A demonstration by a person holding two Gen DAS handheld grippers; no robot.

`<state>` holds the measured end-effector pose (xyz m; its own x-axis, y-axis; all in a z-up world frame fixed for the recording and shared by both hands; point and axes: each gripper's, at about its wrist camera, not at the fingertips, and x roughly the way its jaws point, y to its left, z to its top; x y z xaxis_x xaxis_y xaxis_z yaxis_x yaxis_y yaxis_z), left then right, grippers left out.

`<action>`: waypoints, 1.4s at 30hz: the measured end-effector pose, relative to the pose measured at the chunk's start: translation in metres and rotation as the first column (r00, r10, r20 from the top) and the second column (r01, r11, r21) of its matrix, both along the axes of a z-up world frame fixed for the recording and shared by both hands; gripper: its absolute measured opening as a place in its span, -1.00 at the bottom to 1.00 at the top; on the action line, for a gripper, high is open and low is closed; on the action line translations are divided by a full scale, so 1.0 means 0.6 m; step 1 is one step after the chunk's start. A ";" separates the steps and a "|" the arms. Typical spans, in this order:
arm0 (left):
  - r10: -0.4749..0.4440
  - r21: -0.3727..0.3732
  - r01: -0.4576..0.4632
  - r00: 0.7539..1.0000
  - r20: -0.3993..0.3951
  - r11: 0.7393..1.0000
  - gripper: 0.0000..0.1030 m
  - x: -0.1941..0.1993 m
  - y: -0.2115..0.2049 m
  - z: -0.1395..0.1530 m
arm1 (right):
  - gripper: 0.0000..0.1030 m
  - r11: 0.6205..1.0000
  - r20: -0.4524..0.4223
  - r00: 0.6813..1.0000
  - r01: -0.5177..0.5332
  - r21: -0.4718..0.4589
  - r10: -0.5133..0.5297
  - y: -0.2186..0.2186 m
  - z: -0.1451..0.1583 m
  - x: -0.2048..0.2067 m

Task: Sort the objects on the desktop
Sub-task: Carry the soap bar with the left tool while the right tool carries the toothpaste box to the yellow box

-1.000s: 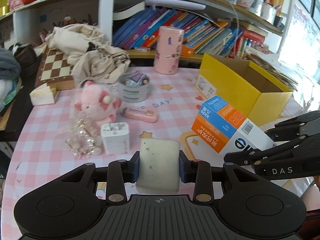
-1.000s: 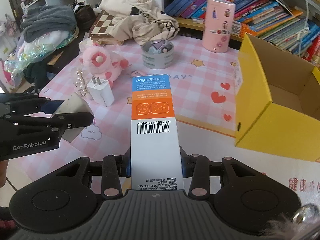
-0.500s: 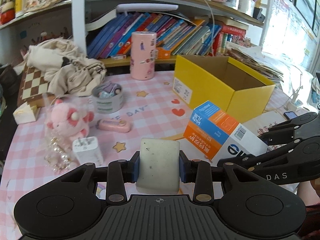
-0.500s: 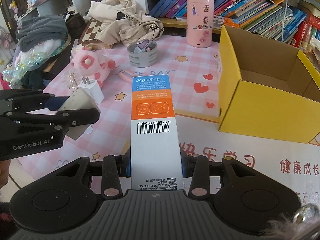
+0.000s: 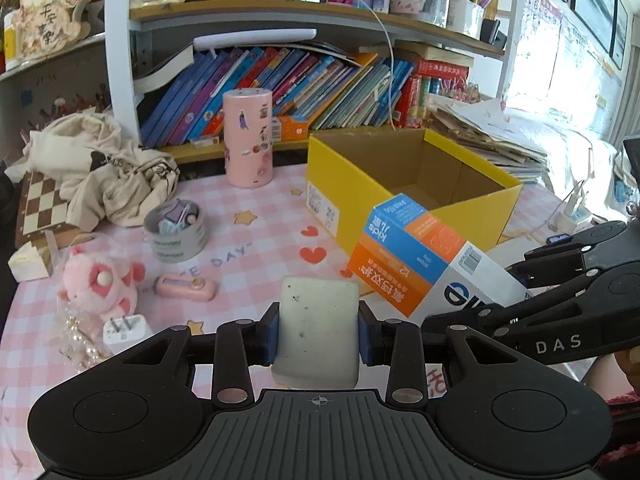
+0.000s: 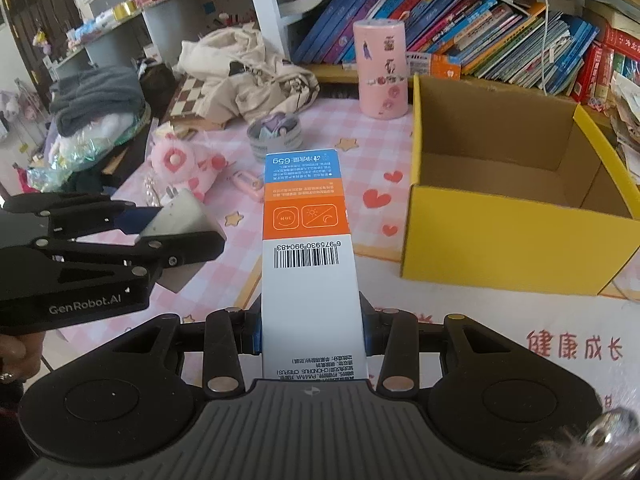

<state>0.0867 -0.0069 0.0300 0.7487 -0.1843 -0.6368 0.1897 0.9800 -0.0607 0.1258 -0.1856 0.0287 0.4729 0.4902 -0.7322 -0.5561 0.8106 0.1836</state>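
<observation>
1. Left gripper (image 5: pixel 319 338) clamped on a pale grey-white block (image 5: pixel 318 332), blue pads pressing both of its sides, held above the pink checked tablecloth (image 5: pixel 256 248).
2. Right gripper (image 6: pixel 313 338) pinching a long toothpaste carton (image 6: pixel 308 256), white at the near end, orange then blue toward the far end, barcode facing up.
3. Seen from the left wrist: same carton (image 5: pixel 416 264) tilted upward, its blue end overlapping the near wall of the open yellow cardboard box (image 5: pixel 472 204).
4. Seen from the right wrist: box (image 6: pixel 516 236) standing to the right of the carton, inside brown and bare, left gripper (image 6: pixel 176 236) with its block (image 6: pixel 182 216) off to the left.
5. On the cloth behind: pink cylinder with stickers (image 5: pixel 248 138), roll of grey tape with small items in its core (image 5: pixel 176 232), pink plush toy (image 5: pixel 102 284), pink oblong case (image 5: pixel 186 288), white plug charger (image 5: pixel 124 330) beside a string of pearls (image 5: pixel 80 340).
6. At the far left: crumpled beige cloth (image 5: pixel 104 176) lying over a chessboard (image 5: pixel 40 204); leaning books (image 5: pixel 280 88) lining the shelf beyond.
</observation>
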 end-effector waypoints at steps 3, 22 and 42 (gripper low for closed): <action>0.009 0.005 -0.009 1.000 0.006 1.000 -0.32 0.004 -0.016 0.007 | -0.26 1.000 0.013 1.000 -0.012 0.016 0.012 -0.015 0.009 0.006; 0.028 -0.004 -0.028 0.994 0.109 1.000 -0.33 0.039 -0.152 0.055 | -0.26 0.992 0.112 0.986 -0.127 0.021 0.124 -0.137 0.052 0.047; 0.018 0.029 -0.024 0.985 0.173 0.999 -0.33 0.151 -0.267 0.091 | -0.26 0.997 0.196 0.980 -0.044 0.057 0.032 -0.276 0.088 0.187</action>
<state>0.1772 -0.1671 0.0844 0.8514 -0.1498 -0.5026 0.1740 0.9847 0.0012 0.2381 -0.3515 0.0814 0.5833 0.5515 -0.5962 -0.6164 0.7787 0.1173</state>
